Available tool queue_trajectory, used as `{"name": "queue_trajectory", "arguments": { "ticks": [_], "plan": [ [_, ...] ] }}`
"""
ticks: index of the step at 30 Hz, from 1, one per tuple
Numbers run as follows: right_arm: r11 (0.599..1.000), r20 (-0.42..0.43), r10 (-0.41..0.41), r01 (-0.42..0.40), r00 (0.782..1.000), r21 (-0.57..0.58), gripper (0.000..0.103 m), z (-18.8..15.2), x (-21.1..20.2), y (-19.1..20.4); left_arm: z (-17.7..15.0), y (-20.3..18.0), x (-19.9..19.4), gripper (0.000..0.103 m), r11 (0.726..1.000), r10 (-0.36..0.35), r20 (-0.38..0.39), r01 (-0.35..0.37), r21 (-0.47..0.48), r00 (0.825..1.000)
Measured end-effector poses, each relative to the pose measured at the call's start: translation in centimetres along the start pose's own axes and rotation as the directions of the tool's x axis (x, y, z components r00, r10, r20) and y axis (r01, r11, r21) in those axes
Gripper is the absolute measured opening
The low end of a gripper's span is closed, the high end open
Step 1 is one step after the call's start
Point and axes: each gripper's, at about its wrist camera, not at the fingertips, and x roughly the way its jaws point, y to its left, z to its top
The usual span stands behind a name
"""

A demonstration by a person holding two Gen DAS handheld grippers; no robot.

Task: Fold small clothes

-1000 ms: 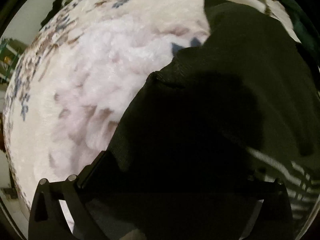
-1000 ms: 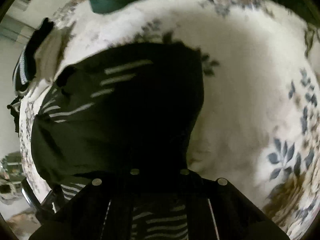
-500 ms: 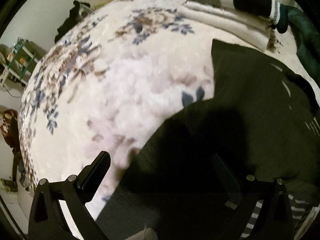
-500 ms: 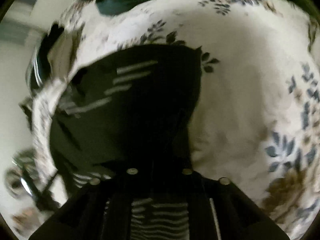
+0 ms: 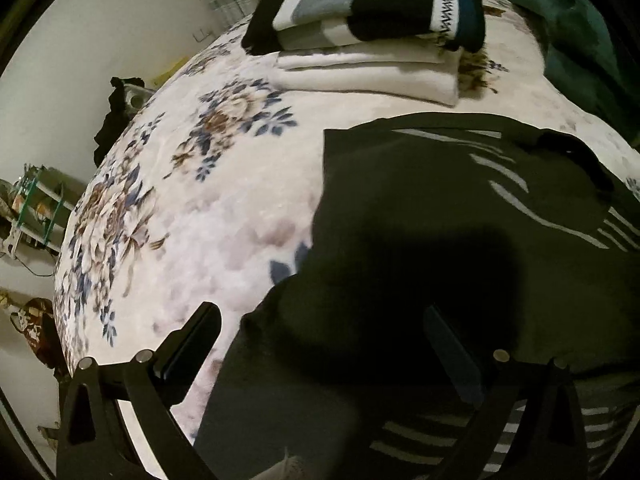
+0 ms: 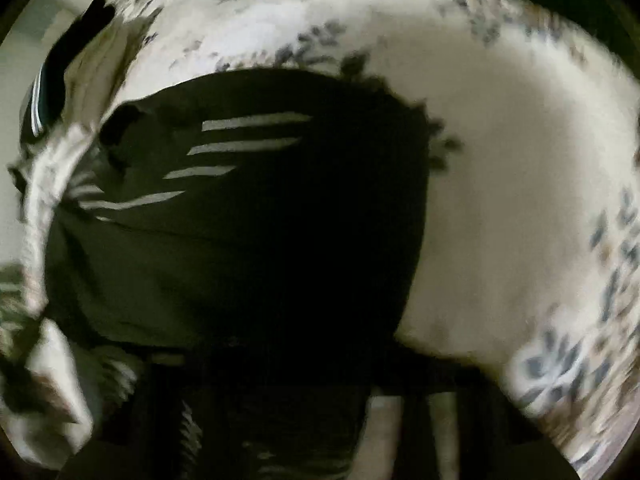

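A dark garment (image 5: 440, 200) with thin grey stripes lies partly folded on the floral blanket (image 5: 200, 200). My left gripper (image 5: 320, 340) hovers over its near-left edge. It is open, with its fingers (image 5: 188, 344) wide apart and nothing between them. In the blurred right wrist view the same garment (image 6: 240, 240) fills the left and middle. My right gripper (image 6: 316, 336) points steeply down at the garment's near edge and is lost in shadow. Its jaws are closing, and striped cloth shows between them at the bottom of the view.
A stack of folded clothes (image 5: 360, 20) rests on a white folded piece (image 5: 360, 76) at the far side of the blanket. A teal garment (image 5: 580, 28) lies at the far right. A shelf (image 5: 36, 208) stands off the bed's left edge.
My left gripper has risen and drawn back from the dark garment, so the far stack has come into view. The right wrist view has shifted slightly and blurred.
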Motion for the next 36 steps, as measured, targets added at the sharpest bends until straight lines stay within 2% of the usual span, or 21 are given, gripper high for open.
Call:
{"name": "queue_trajectory", "arguments": {
  "ticks": [4,8,13,15,17,18,20,22,23,25,27,29,31,33,36],
  "plan": [
    [0.992,0.123,-0.084,0.095,0.989,-0.086,0.009,-1.0,-2.7,1.8,0.1,-0.1,-0.4,0.103,1.000,0.000,0.011,0.000,-0.001,1.000],
    [0.986,0.236,-0.113,0.137,0.965,-0.089,0.009,-1.6,-6.3,2.0,-0.1,0.6,0.0,0.103,1.000,0.018,0.006,-0.018,-0.012,1.000],
    [0.983,0.352,-0.120,0.160,0.928,-0.087,0.009,0.3,-8.6,1.7,-0.4,2.1,0.6,0.103,0.997,0.041,-0.016,-0.042,-0.062,0.999],
    [0.984,0.314,-0.115,0.152,0.942,-0.097,0.009,1.7,-7.2,1.2,-0.5,2.6,0.8,0.103,0.995,0.043,-0.023,-0.045,-0.084,0.999],
    [0.989,0.128,-0.111,0.122,0.986,-0.084,0.015,3.6,-3.5,-0.2,-0.5,2.8,1.0,0.103,0.995,0.041,-0.031,-0.044,-0.090,0.999],
    [0.993,0.054,-0.108,0.110,0.993,-0.034,0.016,4.1,-2.3,-1.3,-0.6,2.8,1.1,0.103,0.995,0.044,-0.034,-0.047,-0.090,0.998],
    [0.995,0.073,-0.081,0.077,0.994,0.061,0.018,4.0,-3.1,-2.7,-0.5,2.6,0.9,0.103,0.996,0.033,-0.029,-0.035,-0.083,0.999],
    [0.995,0.136,-0.015,0.002,0.991,0.098,0.026,3.4,-5.0,-3.0,-0.4,2.3,0.6,0.103,0.997,0.018,-0.007,-0.018,-0.068,1.000],
    [0.994,0.169,0.050,-0.066,0.984,0.092,0.030,2.9,-6.0,-2.6,-0.4,2.0,0.6,0.103,0.998,0.005,0.003,-0.005,-0.055,1.000],
    [0.989,0.174,0.132,-0.141,0.976,0.038,0.044,2.1,-6.4,-1.0,-0.3,1.0,1.3,0.103,1.000,-0.008,-0.005,0.007,-0.020,1.000],
    [0.990,0.097,0.139,-0.136,0.985,-0.041,0.044,1.4,-4.4,1.4,-0.7,-0.1,2.6,0.103,1.000,-0.004,-0.025,0.004,0.020,1.000],
    [0.994,-0.030,0.058,-0.060,0.998,-0.087,0.044,0.2,-1.1,2.7,-1.8,-0.9,4.6,0.103,0.997,0.017,-0.091,-0.010,0.074,0.996],
    [0.990,-0.096,-0.024,0.010,0.995,-0.140,0.044,-2.2,0.7,3.4,-3.1,-0.3,5.0,0.103,0.998,-0.013,-0.123,0.021,0.067,0.992],
    [0.990,-0.088,-0.038,0.026,0.995,-0.141,0.044,-3.9,-0.1,3.6,-4.3,0.7,4.3,0.103,0.997,-0.040,-0.127,0.047,0.055,0.991],
    [0.999,-0.066,0.036,-0.036,0.997,0.006,0.045,-5.6,-3.5,1.8,-5.3,2.1,2.5,0.103,0.997,-0.045,-0.113,0.053,0.061,0.993]
  ]
}}
